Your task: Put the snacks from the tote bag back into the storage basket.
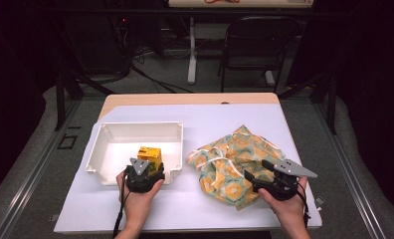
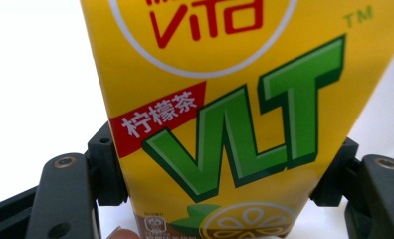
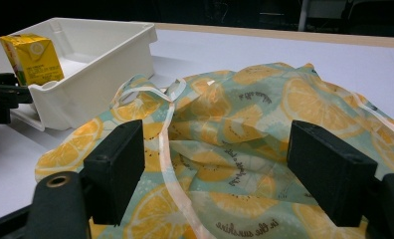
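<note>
1. High view, lower left of centre: the left tongs (image 1: pixel 144 172) are clamped on the yellow lemon-tea carton (image 1: pixel 150 155), which stands at the near edge of the white tray (image 1: pixel 135 127).
2. Left gripper view: the carton (image 2: pixel 235 124) sits between both jaws, a pad pressed to each side wall, low on its body.
3. To do the step well, I judge the carton should stay upright, lifted clear of the tray's near wall, with no harder squeeze, since a drink box dents.
4. Right gripper view: the right tongs (image 3: pixel 215 169) stand apart, hovering over the lemon-print cloth bag (image 3: pixel 245 114), pressing nothing.
5. High view, lower right: the bag (image 1: pixel 230 159) lies crumpled on the desk (image 1: pixel 195 112), just beside the tray; its mouth likely needs opening.
</note>
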